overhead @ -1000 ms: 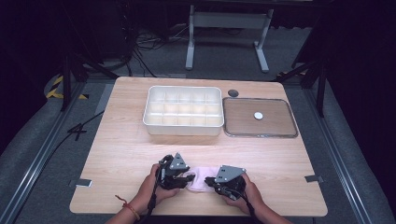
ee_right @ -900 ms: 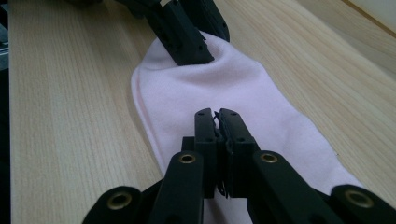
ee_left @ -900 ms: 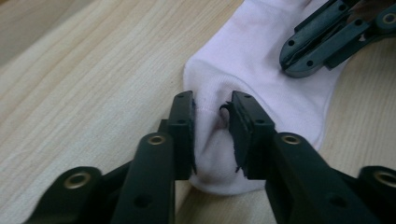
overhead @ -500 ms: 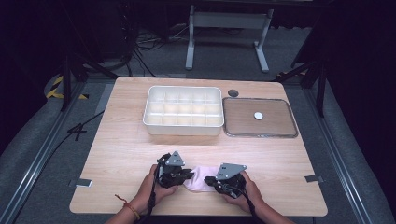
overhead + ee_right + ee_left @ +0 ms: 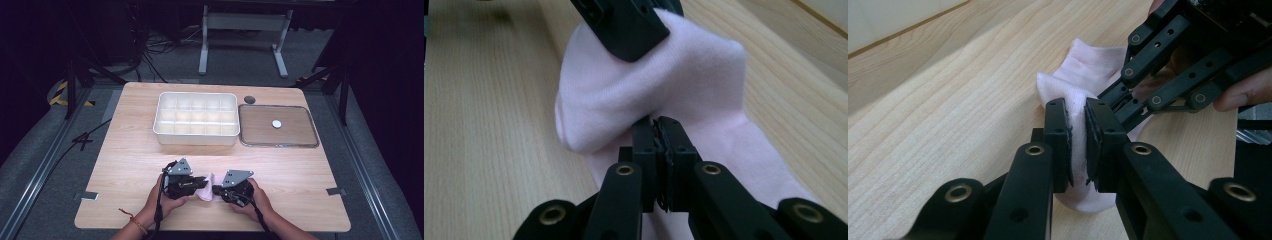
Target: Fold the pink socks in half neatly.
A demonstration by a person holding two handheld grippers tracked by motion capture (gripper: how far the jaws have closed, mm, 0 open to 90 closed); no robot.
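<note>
A pale pink sock [image 5: 208, 180] lies bunched on the wooden table near its front edge, stretched between both grippers. My left gripper [image 5: 203, 181] comes in from the left, and in the left gripper view [image 5: 1077, 112] its pads pinch a fold of the sock [image 5: 1083, 65]. My right gripper [image 5: 215, 189] comes in from the right. In the right gripper view [image 5: 657, 125] its jaws are pressed together on the sock's [image 5: 664, 75] cloth. Each view also shows the other gripper close by: the right one [image 5: 1168, 75] and the left one [image 5: 624, 25].
A white box with several compartments [image 5: 195, 140] stands at the table's middle back. To its right lies a flat brown tray [image 5: 295, 132] with a small white disc [image 5: 276, 123] on it. A dark round disc [image 5: 249, 99] sits behind them. Bare wood surrounds the hands.
The sock looks slightly more gathered between the two grippers. Both hands have stayed in place.
</note>
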